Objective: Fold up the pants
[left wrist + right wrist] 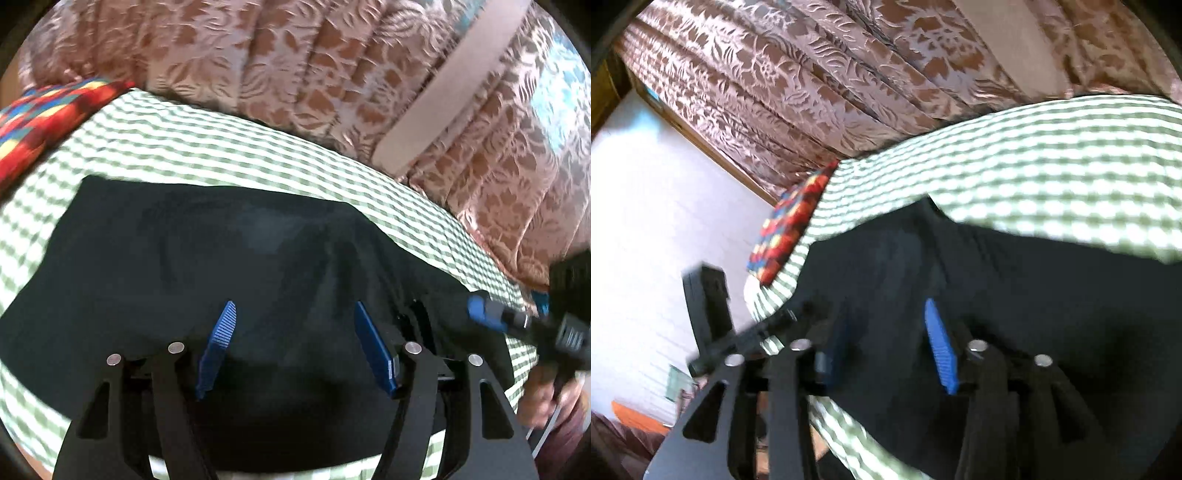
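Far left, a red patterned cushion [40, 122] lies at the edge of the bed's green-checked sheet [207, 147]. It is clear of the work.

Centre: the black pants [207, 258] lie on the sheet as a broad, mostly flat dark panel with a few shallow wrinkles. Their folded state cannot be confirmed; the cloth is too dark to show layers.

The left claw [295, 347] hangs over the near part of the pants with its blue pads spread. Nothing is between them.

To the right, the right claw [886, 347] is over the same garment near its edge, also spread and gripping no fabric. In the left wrist view it appears blurred at the right margin [517, 317], with a hand [550, 398] on its handle. Behind the bed, a brown floral curtain [258, 66] fills the background.

Assessment: the work appears to sit between folds, both claws free and positioned above the cloth. The next move probably calls for each claw to descend onto an edge or corner, pinch the upper layer only, and carry it across together. Risk: pinching the sheet along with the pants.
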{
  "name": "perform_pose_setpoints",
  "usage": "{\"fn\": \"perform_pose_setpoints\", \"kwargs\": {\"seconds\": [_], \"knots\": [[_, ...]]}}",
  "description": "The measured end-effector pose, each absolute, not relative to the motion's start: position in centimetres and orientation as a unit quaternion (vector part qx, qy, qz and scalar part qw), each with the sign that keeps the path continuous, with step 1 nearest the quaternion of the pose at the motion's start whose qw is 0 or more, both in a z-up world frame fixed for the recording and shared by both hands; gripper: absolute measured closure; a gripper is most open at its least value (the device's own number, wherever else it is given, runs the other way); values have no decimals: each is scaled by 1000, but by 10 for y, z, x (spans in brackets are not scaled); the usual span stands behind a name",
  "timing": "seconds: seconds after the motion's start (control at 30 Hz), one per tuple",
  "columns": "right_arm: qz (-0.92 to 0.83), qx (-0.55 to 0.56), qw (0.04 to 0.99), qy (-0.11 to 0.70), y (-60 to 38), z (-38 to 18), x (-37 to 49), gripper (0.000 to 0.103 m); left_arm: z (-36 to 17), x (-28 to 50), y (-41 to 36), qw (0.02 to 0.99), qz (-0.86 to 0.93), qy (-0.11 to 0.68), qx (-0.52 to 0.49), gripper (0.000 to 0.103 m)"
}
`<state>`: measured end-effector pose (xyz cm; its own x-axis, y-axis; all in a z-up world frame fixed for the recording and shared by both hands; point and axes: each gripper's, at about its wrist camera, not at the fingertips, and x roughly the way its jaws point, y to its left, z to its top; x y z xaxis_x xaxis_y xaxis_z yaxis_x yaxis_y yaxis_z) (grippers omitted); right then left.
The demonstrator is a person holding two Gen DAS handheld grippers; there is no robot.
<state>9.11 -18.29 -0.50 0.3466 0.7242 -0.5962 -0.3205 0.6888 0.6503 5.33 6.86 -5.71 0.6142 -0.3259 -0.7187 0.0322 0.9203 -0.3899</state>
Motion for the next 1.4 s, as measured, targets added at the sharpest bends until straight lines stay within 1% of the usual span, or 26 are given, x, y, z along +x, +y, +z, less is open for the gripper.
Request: {"fn": "perform_pose_setpoints", "kwargs": {"seconds": [0.03, 0.27, 0.3, 0.33, 0.37, 0.4, 0.43, 0.5, 0.57, 0.63, 0.73, 0.8, 0.9, 0.93, 1.0, 1.07, 1.1, 1.2, 1.3, 1.4], "knots": [[327, 214, 791, 470, -177, -6, 109, 53, -58, 58, 65, 882, -104, 429, -166, 35], [301, 200, 773, 521, -138, -41, 204, 54, -75, 79, 62, 883, -92, 441, -134, 35], [298, 196, 765, 536, -131, -50, 214, 57, -80, 80, 65, 880, -88, 447, -132, 35], [300, 194, 749, 558, -121, -63, 223, 68, -84, 81, 68, 878, -86, 451, -133, 35], [301, 188, 745, 565, -116, -68, 226, 95, -89, 81, 72, 876, -83, 456, -132, 35], [290, 162, 756, 565, -106, -70, 229, 95, -93, 79, 75, 876, -75, 460, -126, 35], [288, 154, 763, 558, -103, -69, 230, 95, -97, 78, 76, 876, -69, 462, -121, 38], [270, 137, 778, 551, -100, -72, 234, 96, -101, 73, 78, 880, -72, 454, -118, 38], [254, 106, 781, 561, -96, -88, 238, 96, -102, 71, 75, 884, -67, 451, -107, 38], [252, 100, 785, 557, -95, -88, 238, 96, -102, 71, 72, 886, -59, 449, -104, 38], [258, 104, 789, 548, -99, -79, 233, 91, -93, 66, 84, 882, -66, 440, -155, 37], [254, 114, 799, 533, -105, -64, 226, 67, -79, 54, 106, 883, -55, 417, -207, 34], [264, 141, 811, 503, -116, -39, 209, 64, -65, 31, 140, 882, -28, 386, -267, 32], [271, 140, 815, 492, -119, -28, 198, 63, -62, 21, 155, 878, -16, 379, -292, 29], [283, 132, 820, 480, -118, -16, 184, 52, -61, -5, 188, 863, 18, 364, -349, 21], [301, 125, 823, 465, -118, -6, 161, 46, -63, -24, 224, 849, 40, 342, -400, 21], [307, 123, 824, 460, -120, -3, 150, 45, -66, -37, 246, 838, 56, 326, -434, 21], [313, 122, 826, 452, -126, 0, 117, 45, -76, -62, 281, 809, 102, 309, -490, 17], [302, 140, 826, 454, -141, -3, 93, 45, -91, -66, 291, 781, 82, 310, -535, 17], [291, 155, 827, 455, -154, -5, 79, 44, -102, -57, 286, 774, 85, 322, -539, 17]]}}
